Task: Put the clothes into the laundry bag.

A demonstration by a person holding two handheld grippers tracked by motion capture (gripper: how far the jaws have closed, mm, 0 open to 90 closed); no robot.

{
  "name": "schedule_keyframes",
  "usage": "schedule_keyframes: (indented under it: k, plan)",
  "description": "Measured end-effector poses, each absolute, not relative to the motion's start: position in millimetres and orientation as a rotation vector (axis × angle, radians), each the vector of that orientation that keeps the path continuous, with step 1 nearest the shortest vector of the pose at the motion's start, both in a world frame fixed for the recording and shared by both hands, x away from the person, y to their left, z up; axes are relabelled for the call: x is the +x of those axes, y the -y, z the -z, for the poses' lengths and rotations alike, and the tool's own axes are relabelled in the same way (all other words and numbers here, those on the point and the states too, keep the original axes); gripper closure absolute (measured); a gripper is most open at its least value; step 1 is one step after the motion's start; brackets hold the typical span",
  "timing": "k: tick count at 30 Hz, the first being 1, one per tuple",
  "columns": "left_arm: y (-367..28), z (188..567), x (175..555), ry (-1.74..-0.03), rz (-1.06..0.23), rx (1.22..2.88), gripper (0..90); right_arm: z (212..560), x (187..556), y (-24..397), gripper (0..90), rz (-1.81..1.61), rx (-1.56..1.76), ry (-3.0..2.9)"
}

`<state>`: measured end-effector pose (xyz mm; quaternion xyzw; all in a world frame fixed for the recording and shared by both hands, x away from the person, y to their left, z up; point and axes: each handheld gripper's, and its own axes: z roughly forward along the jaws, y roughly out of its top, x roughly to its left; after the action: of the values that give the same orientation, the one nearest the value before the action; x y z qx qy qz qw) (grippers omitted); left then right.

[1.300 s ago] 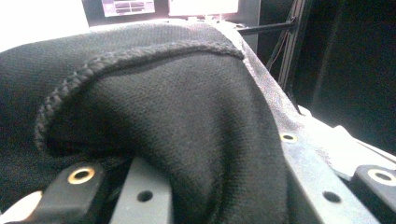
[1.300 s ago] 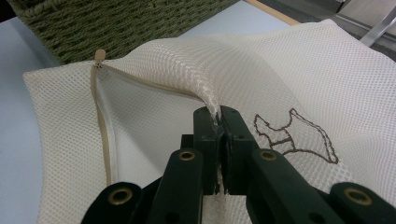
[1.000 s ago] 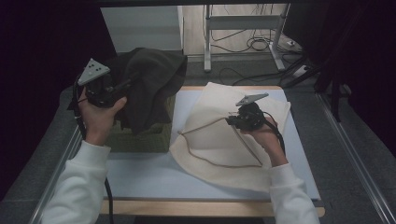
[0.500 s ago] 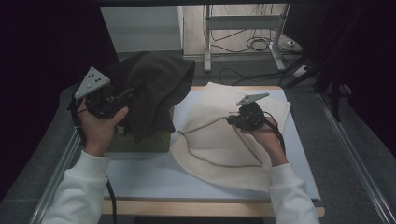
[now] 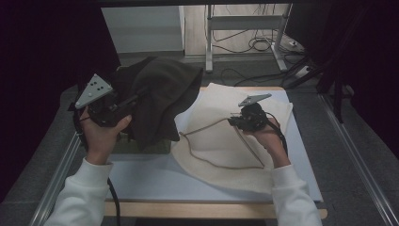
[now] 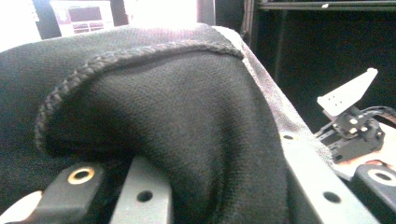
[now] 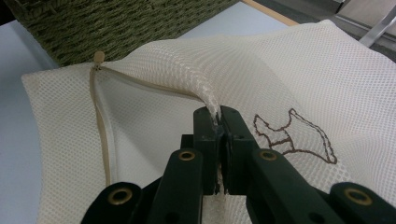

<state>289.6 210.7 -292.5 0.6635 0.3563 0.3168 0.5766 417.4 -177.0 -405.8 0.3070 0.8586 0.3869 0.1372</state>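
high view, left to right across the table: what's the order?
left gripper → dark garment → zipper opening of the white mesh laundry bag → right gripper pinching the mesh → bare right edge of the table.
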Motion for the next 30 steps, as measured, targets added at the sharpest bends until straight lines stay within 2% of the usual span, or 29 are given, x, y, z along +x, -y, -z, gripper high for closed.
schedule_keyframes:
  k: [30]
  plan:
    - [-196.0,282.7,244.4,-0.677,-0.639,1.543,71.2,407.4,420.9,181.1,85.7,-1.132,0.915,-2.475]
